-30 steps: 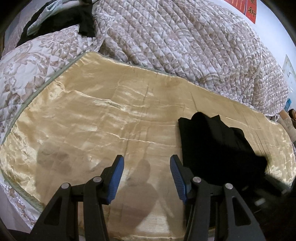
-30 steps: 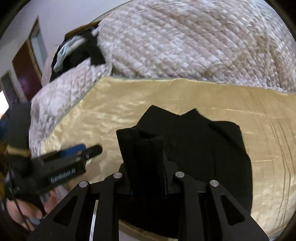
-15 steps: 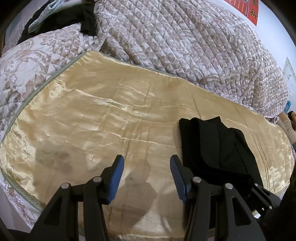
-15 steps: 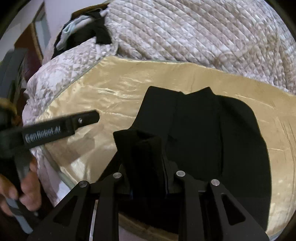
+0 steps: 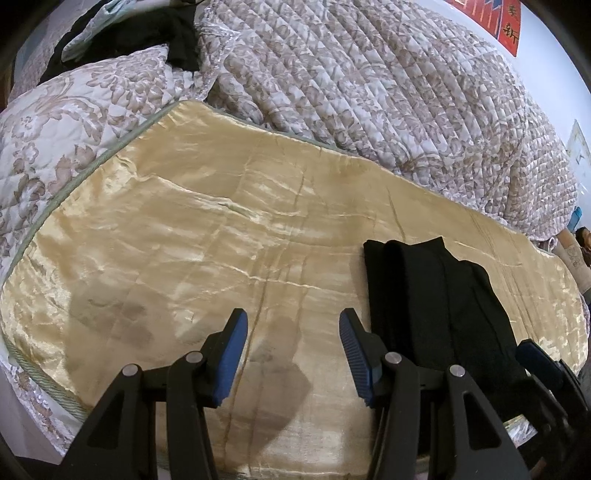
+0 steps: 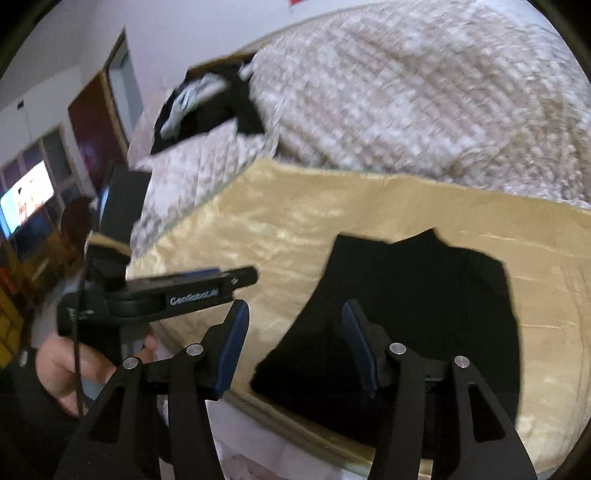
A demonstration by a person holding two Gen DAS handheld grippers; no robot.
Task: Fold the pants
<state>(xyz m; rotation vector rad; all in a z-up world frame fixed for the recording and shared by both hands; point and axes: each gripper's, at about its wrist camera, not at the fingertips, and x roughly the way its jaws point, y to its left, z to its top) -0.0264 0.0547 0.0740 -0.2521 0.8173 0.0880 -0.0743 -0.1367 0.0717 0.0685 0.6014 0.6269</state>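
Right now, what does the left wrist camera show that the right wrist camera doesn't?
Only the left wrist view shows the red wall banner and the right gripper beside the pants.

Only the right wrist view shows the lit screen, the dark door and the person's left hand holding the left gripper.

Both show the black pants on the gold sheet, the quilt, and open fingers.

Quilted floral bedspread (image 5: 388,96), white wall (image 5: 554,66), dark door (image 6: 92,122)
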